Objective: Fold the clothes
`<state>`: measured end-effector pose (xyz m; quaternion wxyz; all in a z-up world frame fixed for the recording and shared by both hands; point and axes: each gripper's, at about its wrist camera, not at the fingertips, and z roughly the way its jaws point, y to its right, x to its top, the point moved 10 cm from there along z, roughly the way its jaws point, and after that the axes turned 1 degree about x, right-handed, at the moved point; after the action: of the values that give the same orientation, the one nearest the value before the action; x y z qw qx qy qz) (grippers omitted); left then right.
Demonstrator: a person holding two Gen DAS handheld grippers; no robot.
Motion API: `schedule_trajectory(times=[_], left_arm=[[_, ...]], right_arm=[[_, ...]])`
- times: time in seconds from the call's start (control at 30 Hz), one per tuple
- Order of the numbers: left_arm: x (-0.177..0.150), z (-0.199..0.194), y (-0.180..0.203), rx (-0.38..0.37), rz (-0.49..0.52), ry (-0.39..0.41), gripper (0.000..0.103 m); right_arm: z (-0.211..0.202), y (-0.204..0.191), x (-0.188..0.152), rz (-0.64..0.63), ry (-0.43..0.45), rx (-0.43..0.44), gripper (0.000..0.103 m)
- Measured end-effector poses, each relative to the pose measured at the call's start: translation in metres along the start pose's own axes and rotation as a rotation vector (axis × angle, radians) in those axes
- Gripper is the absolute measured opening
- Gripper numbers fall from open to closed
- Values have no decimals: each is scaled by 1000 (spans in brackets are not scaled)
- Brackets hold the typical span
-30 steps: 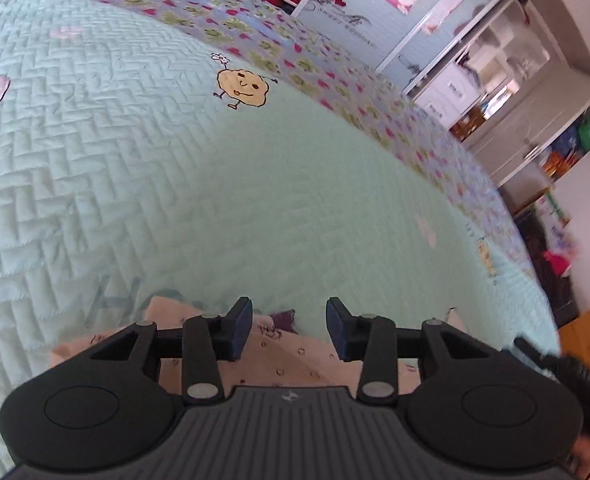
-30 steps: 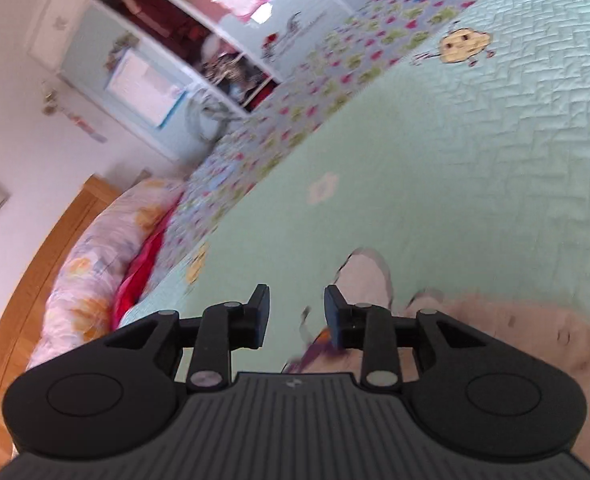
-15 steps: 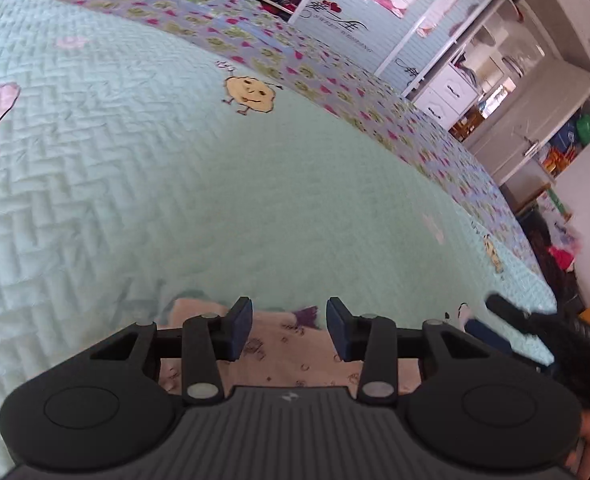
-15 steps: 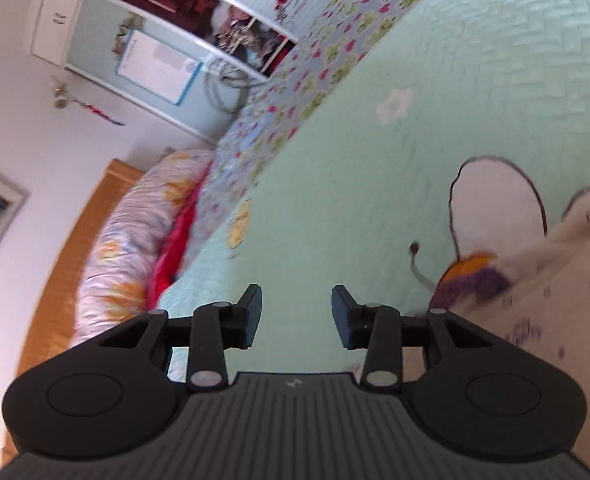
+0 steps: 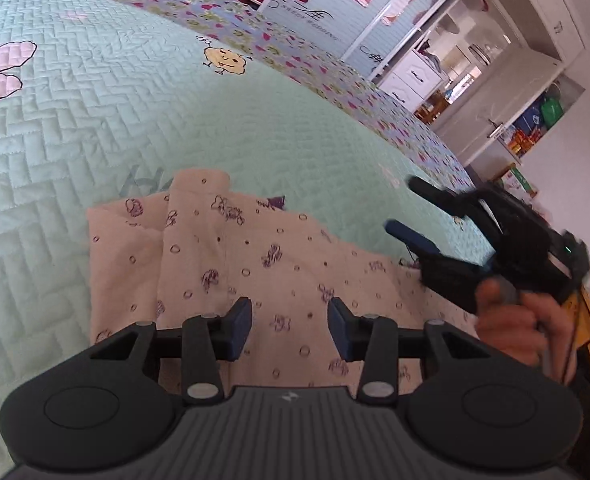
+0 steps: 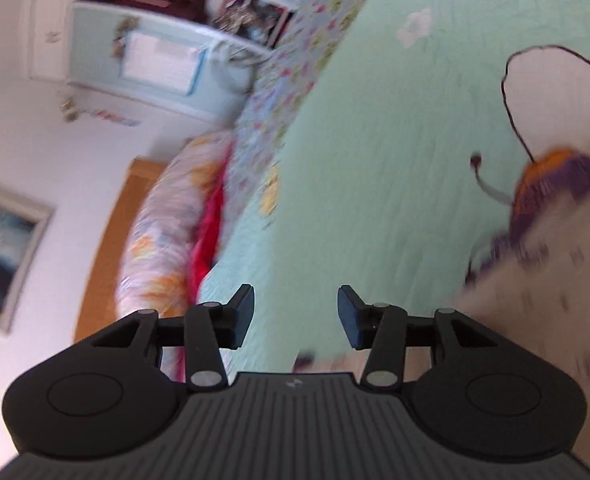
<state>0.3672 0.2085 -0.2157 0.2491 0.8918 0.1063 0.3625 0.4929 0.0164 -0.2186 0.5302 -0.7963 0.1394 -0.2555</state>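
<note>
A cream garment (image 5: 255, 256) with small purple prints lies spread on the mint quilt (image 5: 135, 120), one edge folded over itself. The left gripper (image 5: 289, 328) hangs over it, jaws apart and empty. The right gripper (image 6: 295, 316) is likewise spread, holding nothing; its view is blurred, the garment seemingly beside it.

Each black tool (image 5: 290, 325) has blue-padded fingers (image 5: 241, 326), silver screws and a ribbed grey housing.

The garment (image 5: 223, 256) is cream — dotted with purple prints. The bedspread (image 5: 175, 120) is mint green, herringbone-quilted — its border floral.
</note>
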Motion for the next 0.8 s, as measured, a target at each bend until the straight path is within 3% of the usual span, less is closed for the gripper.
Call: schedule_trajectory(times=[0.03,0.07,0.13,0.2,0.33,0.4,0.63,0.73,0.8], left_arm=[[-6,-5,0,-2,9,3,44],[-11,-10,0,-4,17,6,44],[-24,-22,0,5,27,3,44],[-35,-37,-2,12,38,-3,44],[-52,-64,-1,29,67,5,48],[-64,-71,3,45,92,5,50],[-103,-94,6,116,106,-37,50],[-103,-110,-5,150,118,-35,50],[-102,-117,-11,177,127,-30,50]], right_arm=[[-13,-3,-15,-28,-34,19,54],[-27,7,-20,-52,-34,-26,59],[-56,27,-30,-98,-29,-126,58],[-104,51,-3,-99,87,-191,52],[-209,65,21,-48,315,-255,54],[-233,54,-1,-80,294,-233,57],[-273,68,-86,-180,200,-350,62],[-295,68,-96,-153,230,-294,63],[-293,65,-105,-263,193,-358,62]])
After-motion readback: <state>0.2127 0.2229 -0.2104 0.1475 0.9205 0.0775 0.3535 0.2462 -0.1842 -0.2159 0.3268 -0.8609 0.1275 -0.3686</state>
